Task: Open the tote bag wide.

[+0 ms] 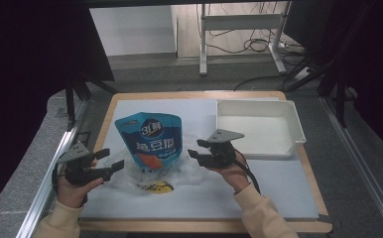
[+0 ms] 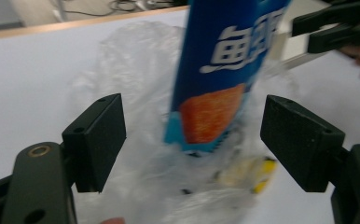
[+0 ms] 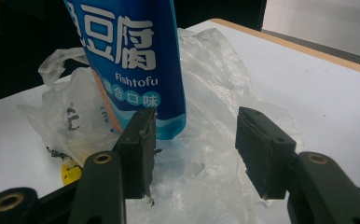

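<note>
Both pairs of jaws stand apart and hold nothing. From the high view, the left gripper (image 1: 109,164) sits at the near left of the table, its jaws spread and pointing right toward a blue snack pouch (image 1: 151,140). The right gripper (image 1: 196,148) sits just right of the pouch, its jaws parted and pointing left at it. The pouch stands upright between the two grippers, on a crumpled clear plastic bag (image 1: 179,171) that lies on the pale sheet (image 1: 279,183) covering the wooden table (image 1: 199,226). A white tray (image 1: 291,116) rests at the far right of the sheet, well apart from the pouch.

Seen from the left gripper view, the left gripper (image 2: 193,140) has its jaws wide open, one on each side of the pouch (image 2: 220,70), which stands beyond them and touches neither. The plastic bag (image 2: 136,60) spreads under and behind the pouch, with a yellow print showing near its base. The right gripper (image 2: 308,33) shows at the far upper right, open.

Seen from the right gripper view, the right gripper (image 3: 194,149) is open about halfway, over the plastic bag (image 3: 215,65). Its left jaw is just beside the bottom corner of the pouch (image 3: 131,56); whether they touch cannot be told. The right jaw is clear of it.
</note>
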The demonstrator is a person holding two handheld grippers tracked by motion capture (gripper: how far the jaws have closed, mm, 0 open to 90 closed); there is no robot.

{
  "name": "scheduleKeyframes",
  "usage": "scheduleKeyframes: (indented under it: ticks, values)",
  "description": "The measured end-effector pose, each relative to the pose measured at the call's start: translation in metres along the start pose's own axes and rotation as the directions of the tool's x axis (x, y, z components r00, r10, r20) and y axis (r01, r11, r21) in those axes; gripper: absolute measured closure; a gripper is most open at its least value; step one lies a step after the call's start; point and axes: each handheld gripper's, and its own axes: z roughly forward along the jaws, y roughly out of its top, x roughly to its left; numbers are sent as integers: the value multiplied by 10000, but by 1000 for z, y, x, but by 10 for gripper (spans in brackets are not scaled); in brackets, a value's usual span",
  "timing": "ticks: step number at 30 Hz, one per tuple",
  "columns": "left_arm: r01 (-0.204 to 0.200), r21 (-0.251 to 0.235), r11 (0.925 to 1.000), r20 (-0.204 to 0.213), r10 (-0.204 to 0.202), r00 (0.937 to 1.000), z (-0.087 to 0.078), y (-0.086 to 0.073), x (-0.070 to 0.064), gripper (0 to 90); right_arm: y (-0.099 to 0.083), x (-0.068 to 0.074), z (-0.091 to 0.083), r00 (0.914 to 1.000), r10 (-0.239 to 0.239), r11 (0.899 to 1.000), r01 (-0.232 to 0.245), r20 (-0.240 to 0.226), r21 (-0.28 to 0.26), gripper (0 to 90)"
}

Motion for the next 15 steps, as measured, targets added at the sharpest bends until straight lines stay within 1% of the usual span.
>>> scheduleKeyframes:
  ticks: [1,3,5,7,9,12,15]
  values:
    - [-87,7,10000,44,87,10000,1,1,-2,224,0,0,-1,10000,-6,10000,6,0,-4,463]
    - [-252,79,9997,-26,252,9997,2,3,-5,224,0,1,-2,10000,-53,10000,53,22,9,458]
    - [-300,136,9995,60,299,9995,5,4,-7,224,1,3,-4,9999,-100,9999,100,30,-16,455]
    - [-378,242,9990,-29,379,9993,7,3,-8,224,2,4,-6,9999,-144,9999,144,88,-57,452]
    - [-372,288,9989,6,372,9993,8,2,-9,224,4,5,-7,9996,-210,9998,211,162,-65,451]
    - [-391,335,9987,-118,395,9991,10,2,-8,227,5,6,-7,9994,-298,9995,300,191,-67,448]
    - [-347,344,9988,-134,352,9993,10,2,-7,226,5,6,-8,9994,-262,9996,265,218,-119,445]
